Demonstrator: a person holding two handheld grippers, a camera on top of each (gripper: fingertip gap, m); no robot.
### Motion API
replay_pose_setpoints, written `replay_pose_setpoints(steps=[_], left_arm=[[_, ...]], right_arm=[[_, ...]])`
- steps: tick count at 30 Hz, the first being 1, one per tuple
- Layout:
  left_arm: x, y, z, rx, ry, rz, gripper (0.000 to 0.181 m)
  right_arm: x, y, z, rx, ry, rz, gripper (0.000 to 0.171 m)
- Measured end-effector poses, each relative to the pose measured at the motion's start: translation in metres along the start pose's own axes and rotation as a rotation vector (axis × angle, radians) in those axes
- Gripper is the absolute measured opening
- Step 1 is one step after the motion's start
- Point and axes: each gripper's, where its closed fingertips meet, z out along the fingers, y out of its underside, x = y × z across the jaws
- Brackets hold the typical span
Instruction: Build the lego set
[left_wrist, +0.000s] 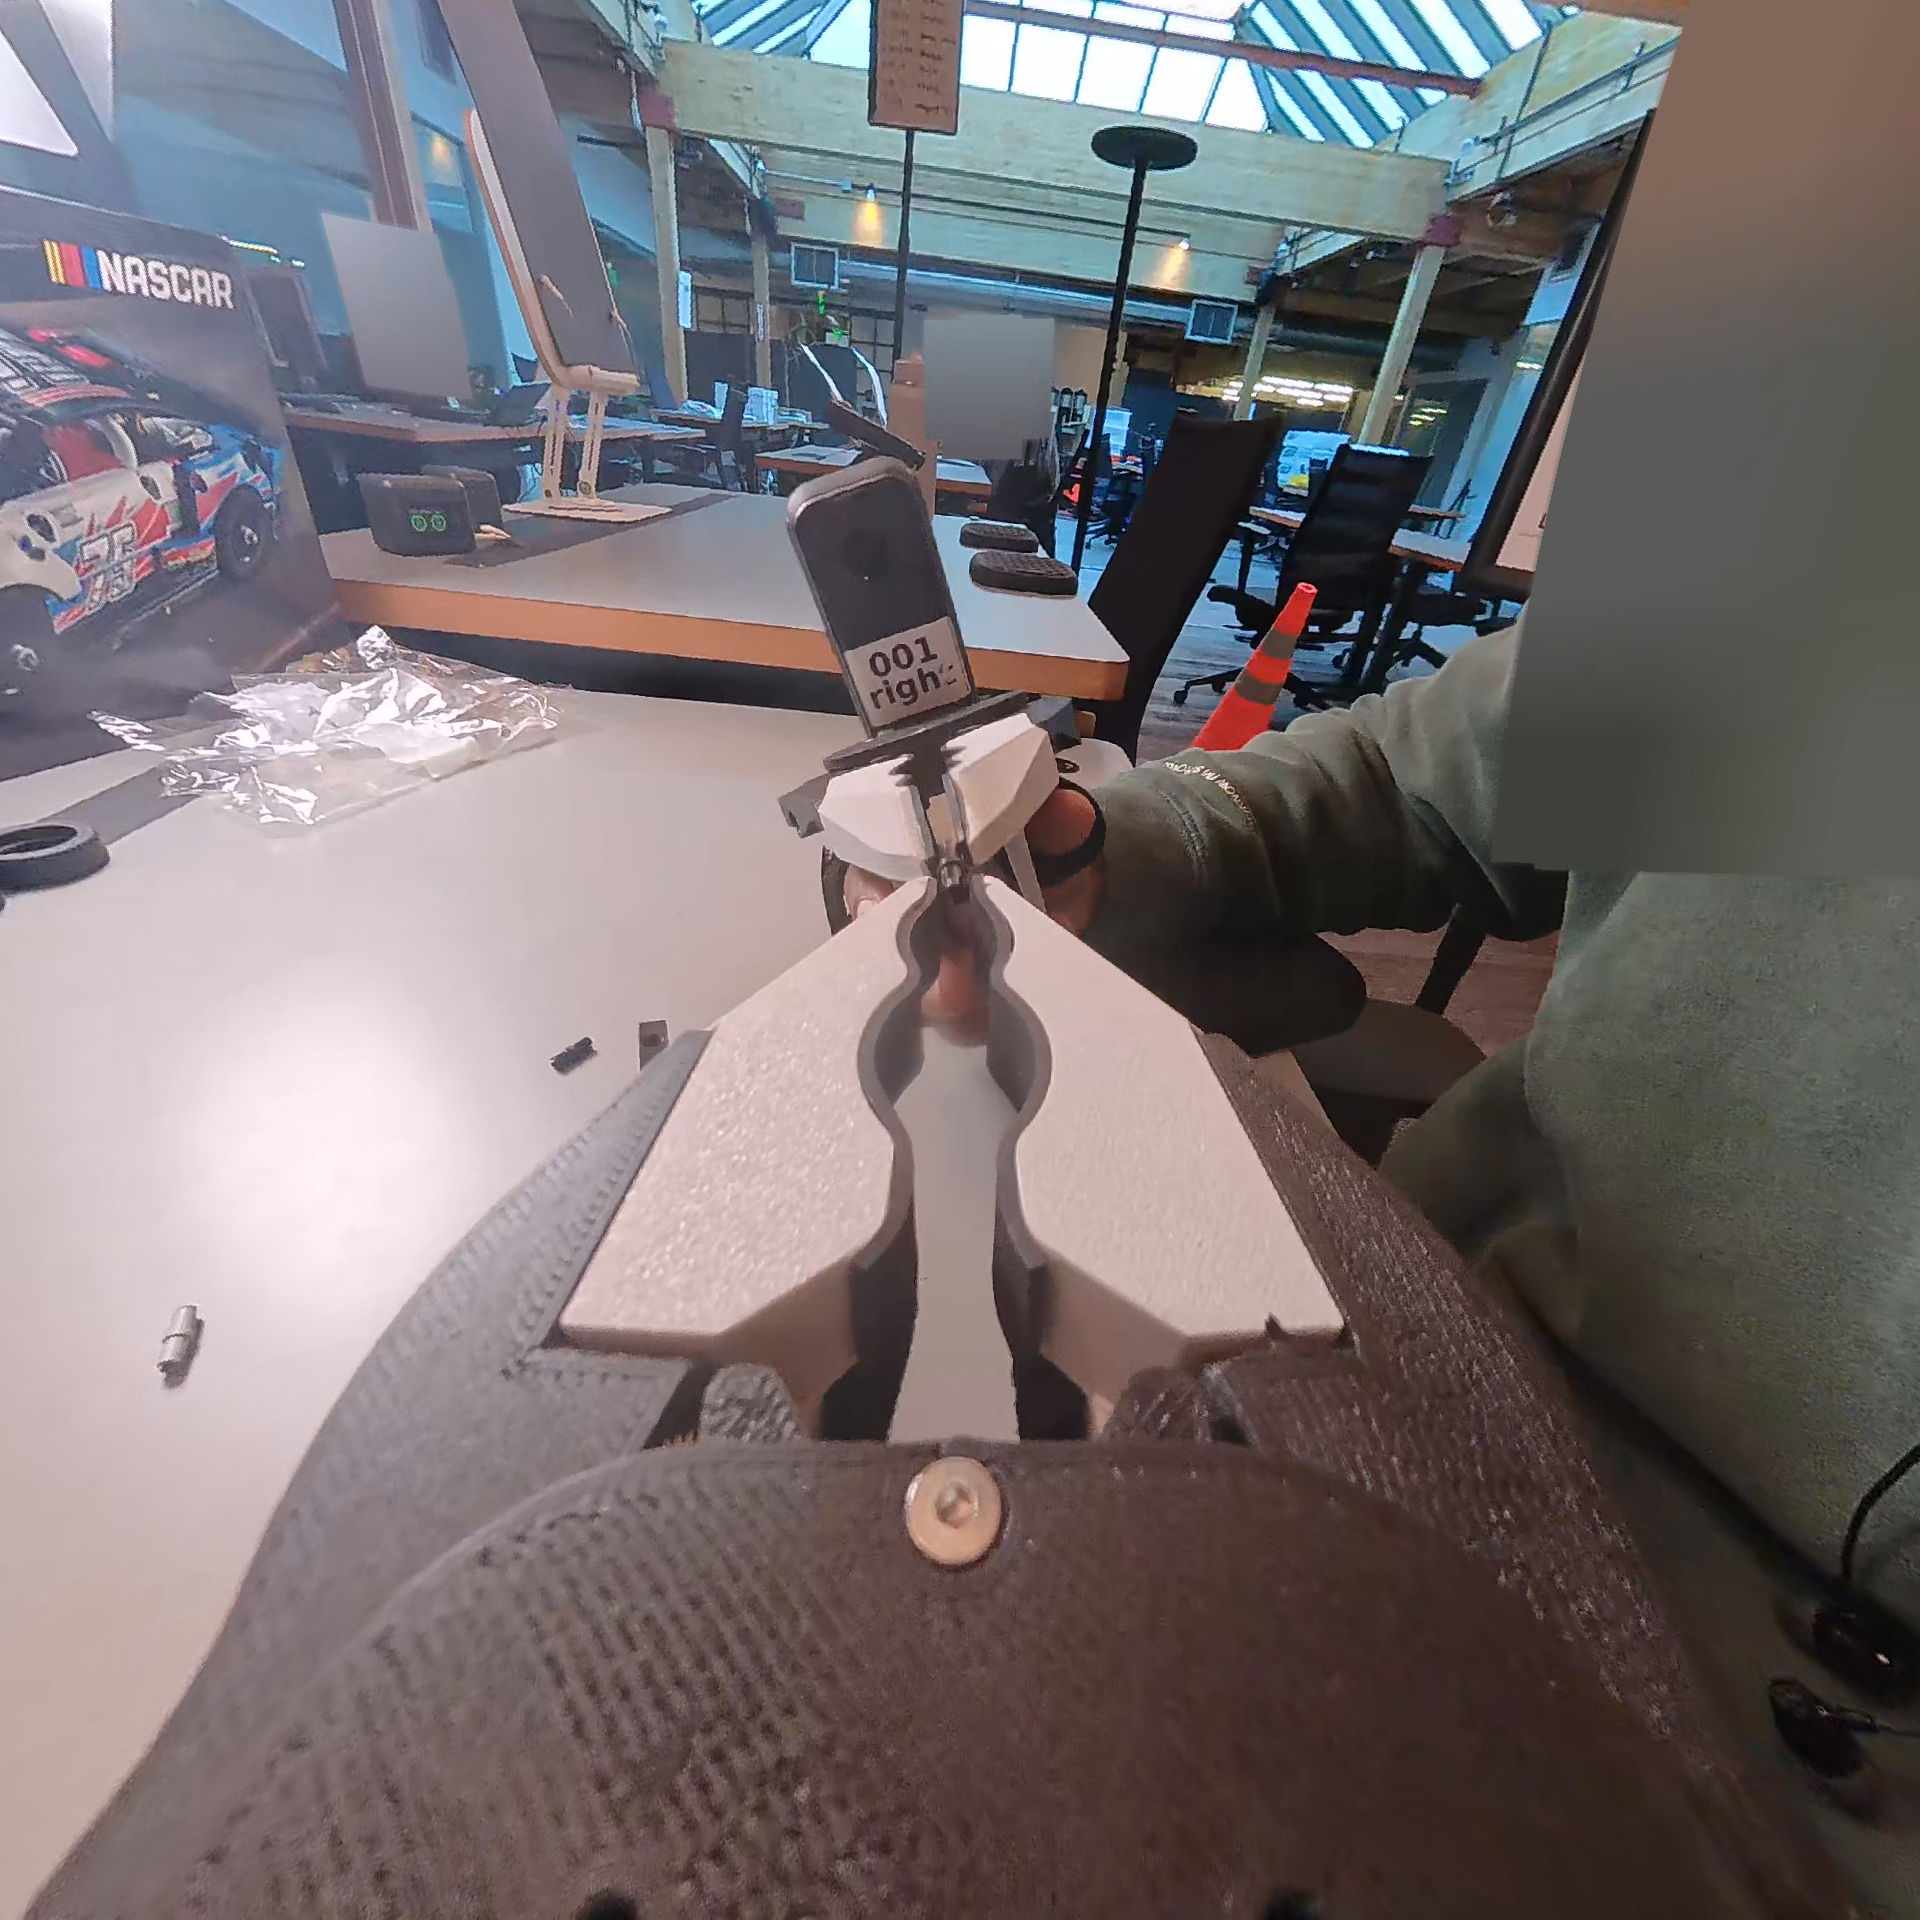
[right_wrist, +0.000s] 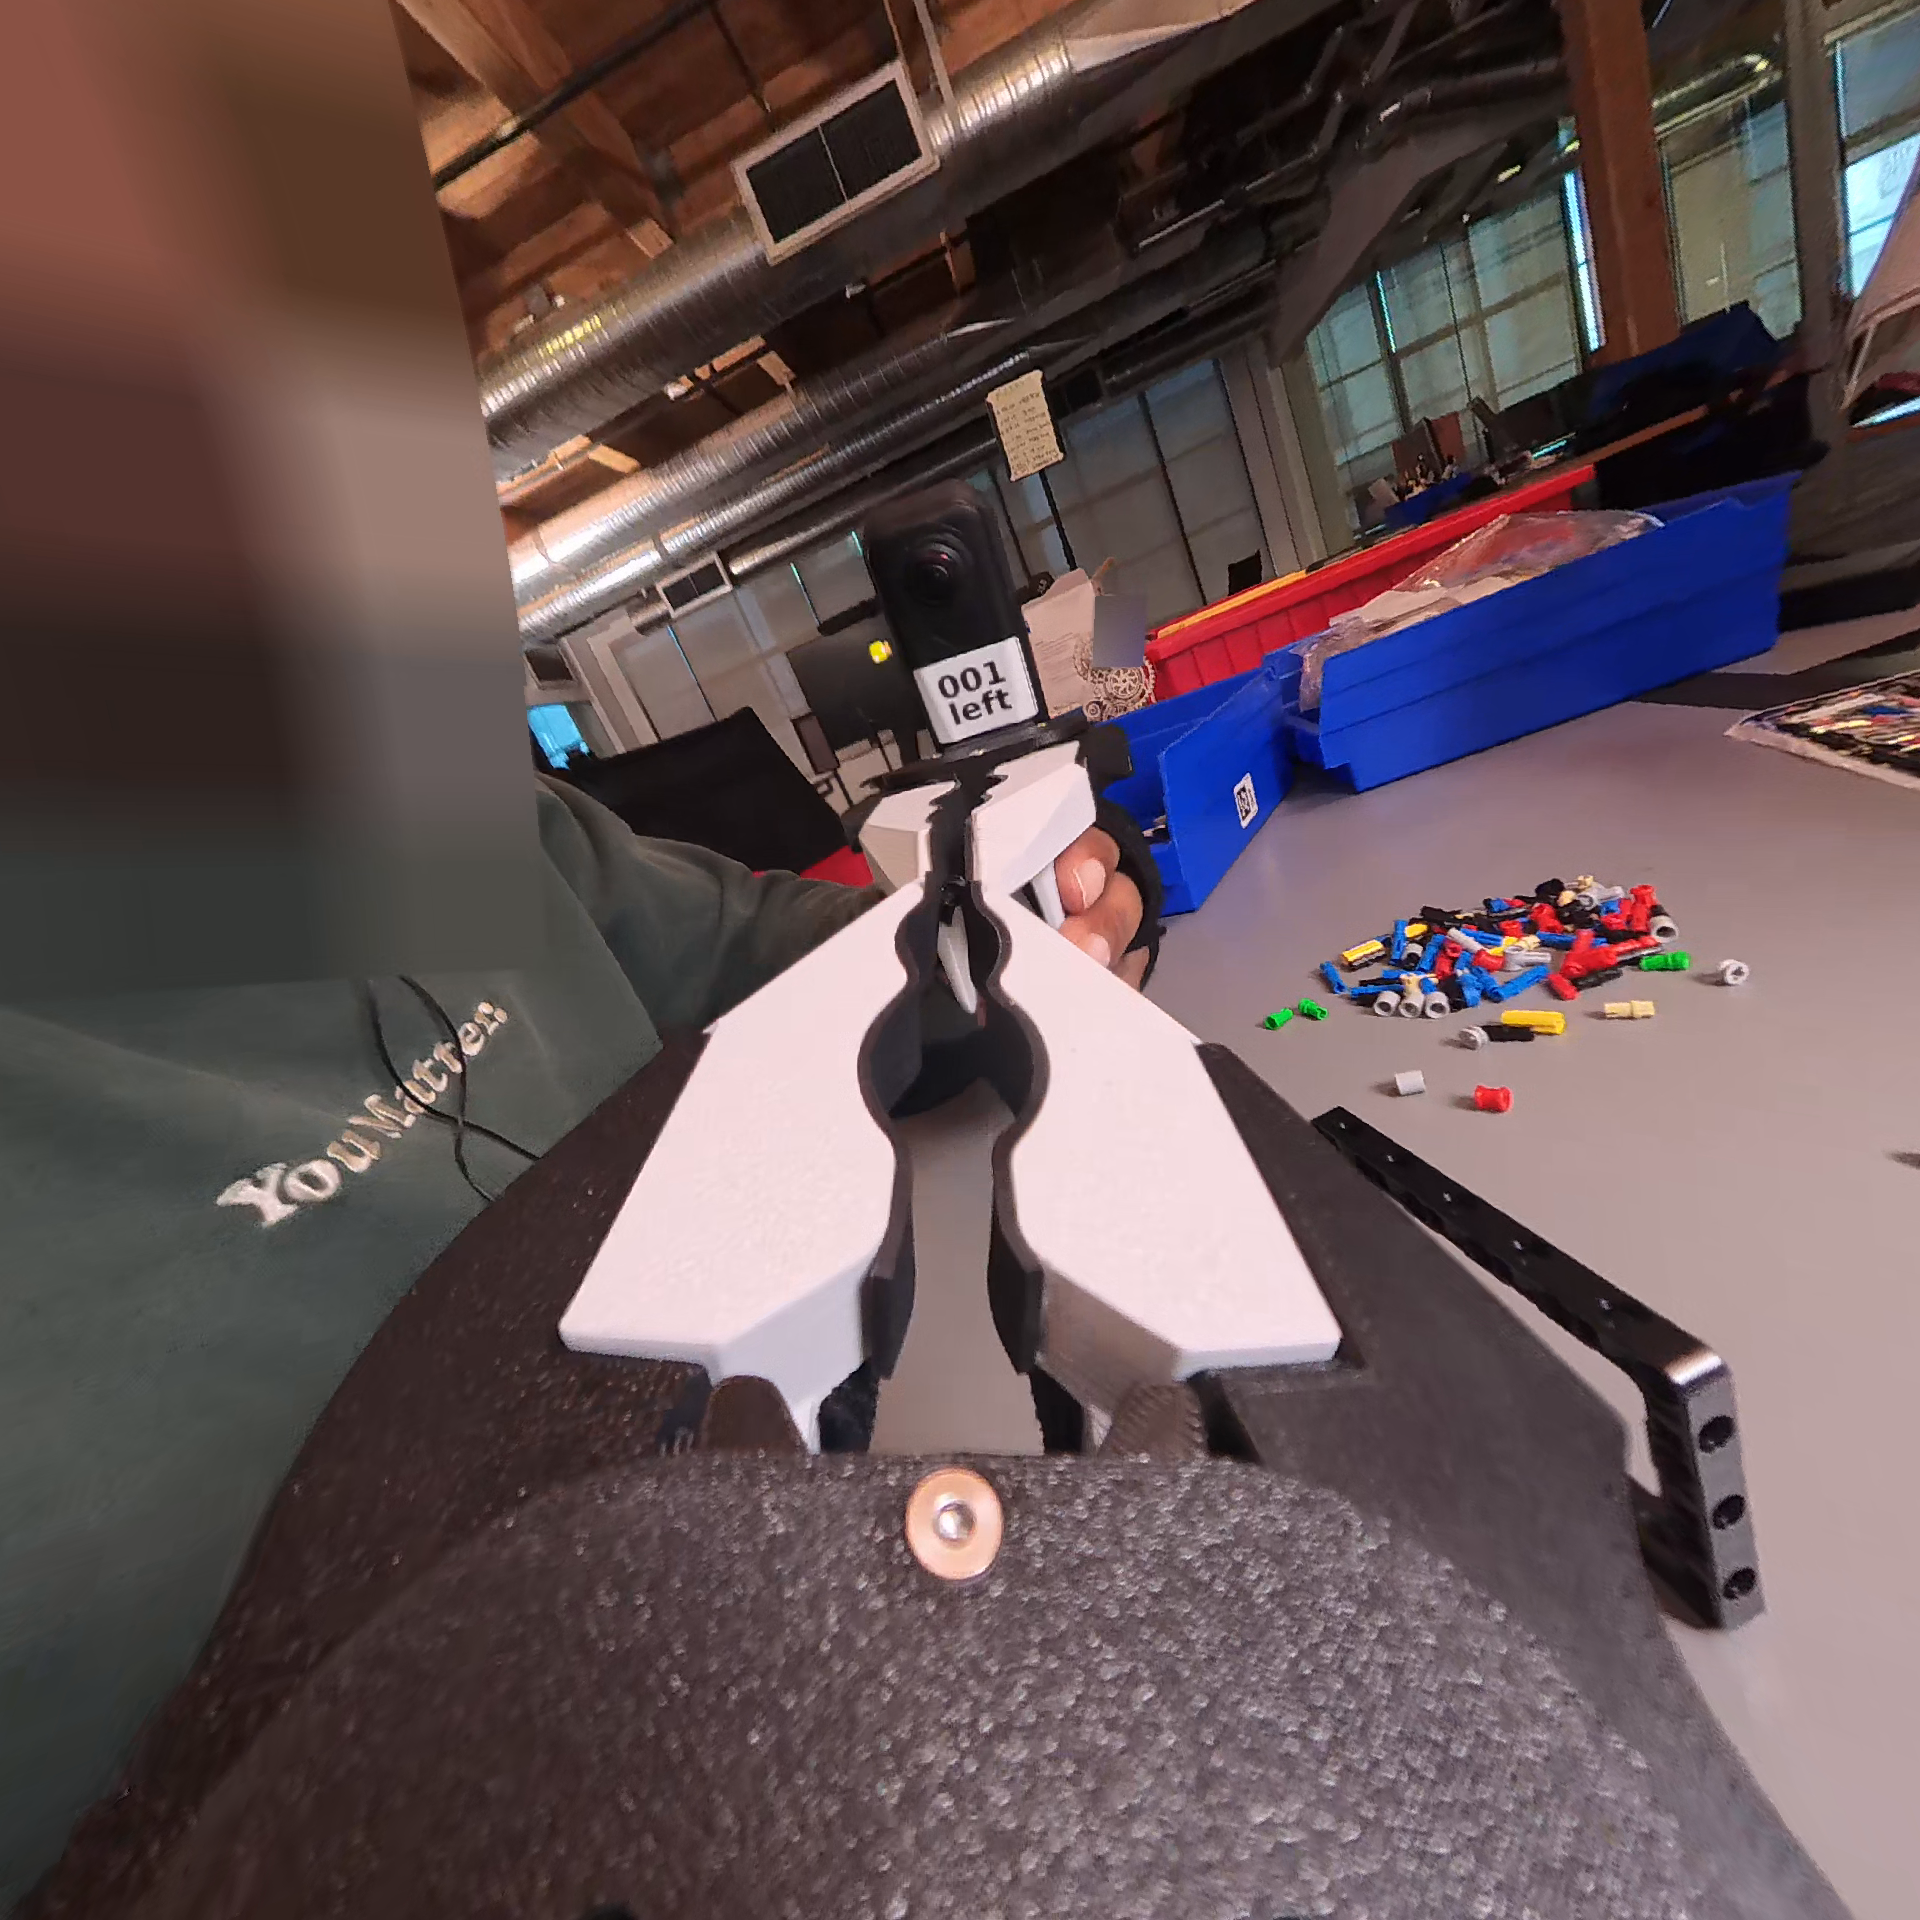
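My left gripper (left_wrist: 951, 891) and my right gripper (right_wrist: 943, 896) meet tip to tip above the grey table (left_wrist: 416, 1039). Both pairs of white fingers are shut. A small dark lego piece (left_wrist: 951, 873) sits pinched where the tips meet; it is too small to tell which gripper holds which part. The right gripper (left_wrist: 940, 831) faces me in the left wrist view, and the left gripper (right_wrist: 951, 831) faces me in the right wrist view. A pile of small coloured lego pins (right_wrist: 1507, 956) lies to the right. A long black holed beam frame (right_wrist: 1538, 1309) lies beside my right gripper.
Blue bins (right_wrist: 1538, 686) and a red bin (right_wrist: 1351, 603) stand at the back right, next to an instruction booklet (right_wrist: 1849, 727). The lego box (left_wrist: 125, 468), empty plastic bags (left_wrist: 343, 717), a black tyre (left_wrist: 47, 852), two dark pins (left_wrist: 571, 1055) and a grey pin (left_wrist: 179, 1340) lie left. My left and right fingertips are right by each other.
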Motion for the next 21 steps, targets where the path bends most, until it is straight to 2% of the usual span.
replay_pose_setpoints(steps=[6, 11, 21], left_arm=[[0.0, 0.001, -0.002, -0.011, 0.009, 0.018, 0.002], [-0.001, -0.002, -0.004, 0.0, 0.01, 0.014, 0.002], [-0.001, 0.002, -0.002, -0.01, 0.019, 0.003, 0.002]], right_arm=[[0.0, 0.007, 0.0, -0.068, 0.032, -0.1, 0.002], [0.0, 0.005, -0.008, -0.093, 0.045, -0.151, 0.01], [0.001, 0.003, -0.005, -0.103, 0.088, -0.217, 0.004]])
